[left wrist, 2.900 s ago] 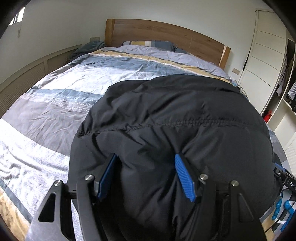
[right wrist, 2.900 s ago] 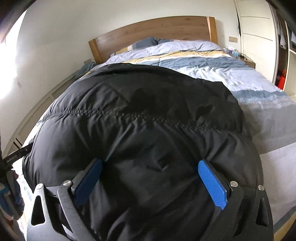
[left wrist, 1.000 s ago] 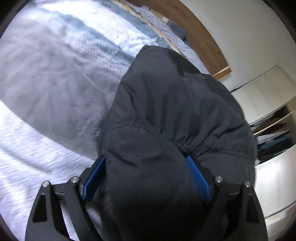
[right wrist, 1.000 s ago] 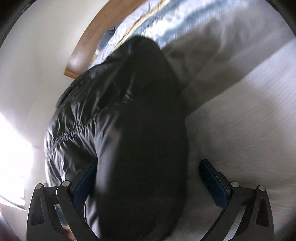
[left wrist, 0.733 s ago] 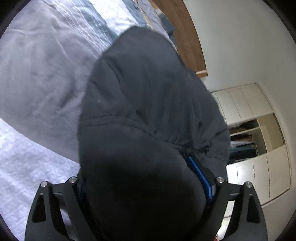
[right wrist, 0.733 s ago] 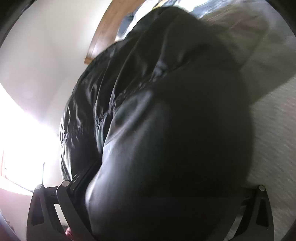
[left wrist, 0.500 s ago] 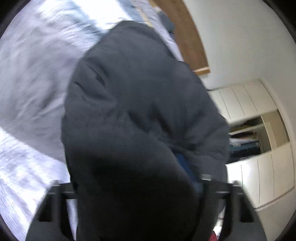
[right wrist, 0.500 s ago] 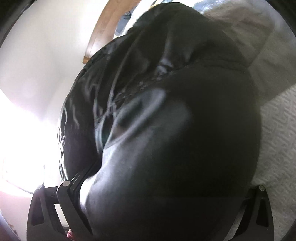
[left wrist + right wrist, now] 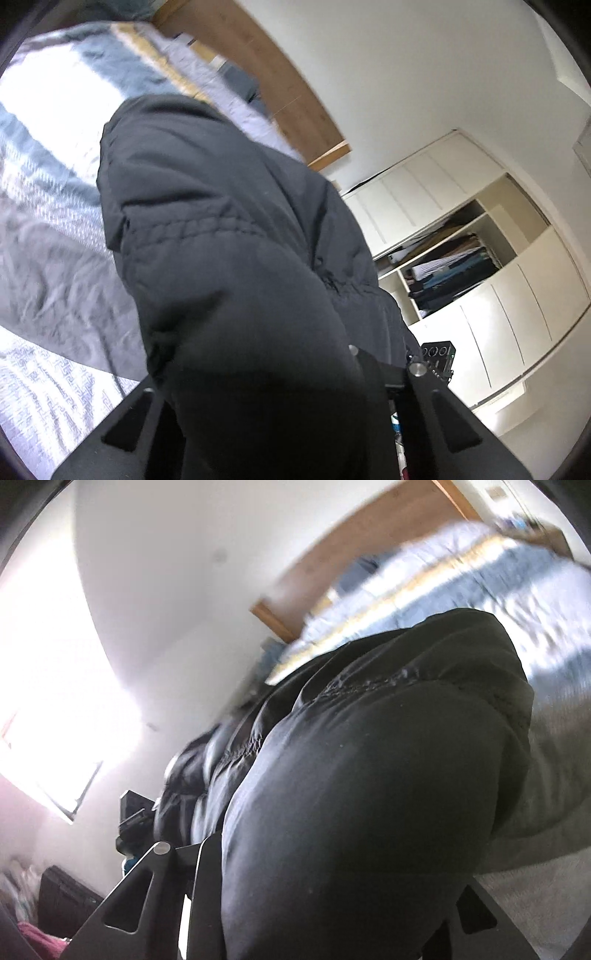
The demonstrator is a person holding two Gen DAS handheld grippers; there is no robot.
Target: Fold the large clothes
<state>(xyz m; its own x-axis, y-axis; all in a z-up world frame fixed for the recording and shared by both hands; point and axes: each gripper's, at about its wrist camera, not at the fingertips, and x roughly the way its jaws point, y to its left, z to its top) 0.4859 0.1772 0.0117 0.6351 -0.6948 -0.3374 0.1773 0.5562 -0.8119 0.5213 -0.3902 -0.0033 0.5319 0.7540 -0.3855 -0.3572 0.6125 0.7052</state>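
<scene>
Between the earlier frames and this one both views had swung hard: the bed that had sat level was now tipped, and the black puffer jacket that had lain spread ahead of the pads had bunched up over them. That read as a lift-and-carry of the near hem toward the headboard, so the fold was probably under way and not yet laid down.

On the left, the bed with its striped duvet filled the left side of the left wrist view, the wooden headboard ran diagonally above, and a white wardrobe with an open shelf stood to the right. The left tool was buried in jacket cloth; its blue pads were hidden, so whether it was clamped could not be told, though the cloth rode on it.

In the right wrist view the right tool was likewise smothered by the jacket, its pads out of sight and its grip impossible to judge. A bright window glared at the left.

The jacket looked thick, quilted and slightly shiny, stitched seams crossing its puffed panels, its far part near the duvet.
</scene>
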